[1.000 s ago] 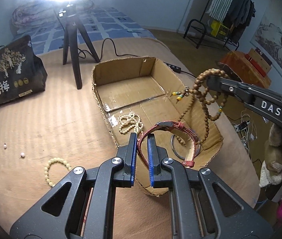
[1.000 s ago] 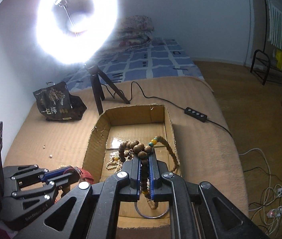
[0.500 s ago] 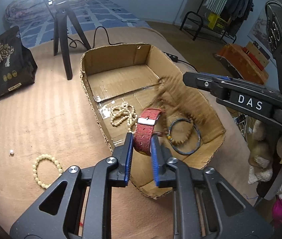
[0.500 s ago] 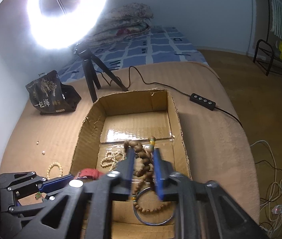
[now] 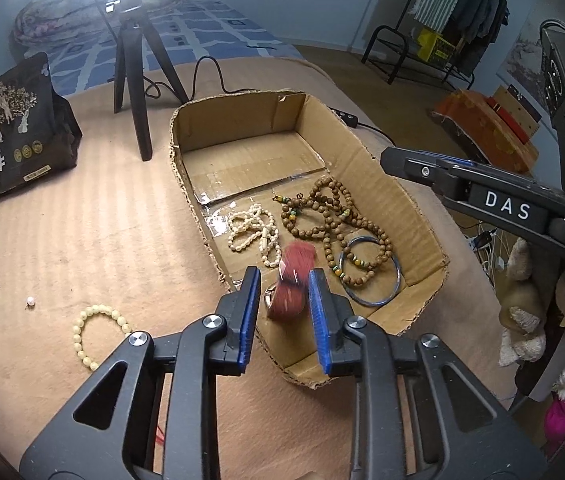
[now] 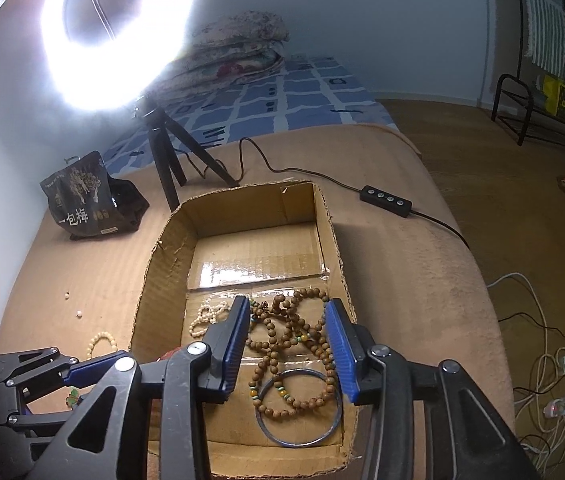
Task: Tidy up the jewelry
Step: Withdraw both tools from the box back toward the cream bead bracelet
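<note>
Opening just then, left gripper (image 5: 284, 316) jaws stood clear of blurred red strap (image 5: 293, 280) over cardboard box (image 5: 422, 216) near end; right gripper (image 6: 288, 344) jaws, likewise opening, hung empty above wooden beads (image 6: 294, 336) in box. Strap barely visible from right wrist.

Corrugated cardboard box (image 5: 366, 148), matt, ragged edges, glossy clear tape strip (image 6: 256, 271) across floor. Brown wooden-looking bead strand (image 6: 294, 332), dull sheen. Cream beads (image 5: 252, 232), smooth. Blue bangle (image 5: 370, 276), glossy. Red strap (image 5: 294, 280), woven cloth, blurred. Tan ribbed blanket (image 5: 82, 220), soft matt. Snack bag (image 5: 14, 132), shiny foil.
</note>
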{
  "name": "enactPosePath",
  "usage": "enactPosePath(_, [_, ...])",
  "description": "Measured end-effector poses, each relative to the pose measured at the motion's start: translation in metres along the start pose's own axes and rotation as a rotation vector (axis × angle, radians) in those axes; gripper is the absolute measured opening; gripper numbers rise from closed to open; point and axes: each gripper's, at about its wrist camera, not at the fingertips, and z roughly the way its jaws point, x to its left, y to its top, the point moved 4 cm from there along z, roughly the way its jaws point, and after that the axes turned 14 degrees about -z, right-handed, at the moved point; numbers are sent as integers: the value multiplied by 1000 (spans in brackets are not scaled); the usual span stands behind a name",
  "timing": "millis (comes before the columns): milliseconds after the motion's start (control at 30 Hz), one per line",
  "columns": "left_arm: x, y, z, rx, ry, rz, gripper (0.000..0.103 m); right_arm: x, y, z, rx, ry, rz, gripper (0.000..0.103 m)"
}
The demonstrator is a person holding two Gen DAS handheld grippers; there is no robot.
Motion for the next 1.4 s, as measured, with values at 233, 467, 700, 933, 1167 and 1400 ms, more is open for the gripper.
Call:
enactPosePath(233, [4, 0, -16, -25, 6, 6, 24, 5, 1, -13, -17, -18, 3, 55])
enactPosePath(467, [17, 1, -41, -77, 25, 19, 24, 16, 5, -34, -54, -46, 18, 86])
enactPosePath(700, [48, 4, -71, -138, 36, 4, 45, 35, 9, -54, -95, -51, 19, 97])
enactPosePath(933, [93, 11, -98, -180, 83, -21, 45, 69, 13, -66, -129, -29, -15, 98])
enactPosePath(1167, [155, 17, -116, -210, 139, -85, 45, 118, 13, -68, -140, 35, -84, 98])
enactPosePath(1400, [209, 21, -127, -230, 184, -152, 45, 171, 10, -50, -106, 98, -174, 98])
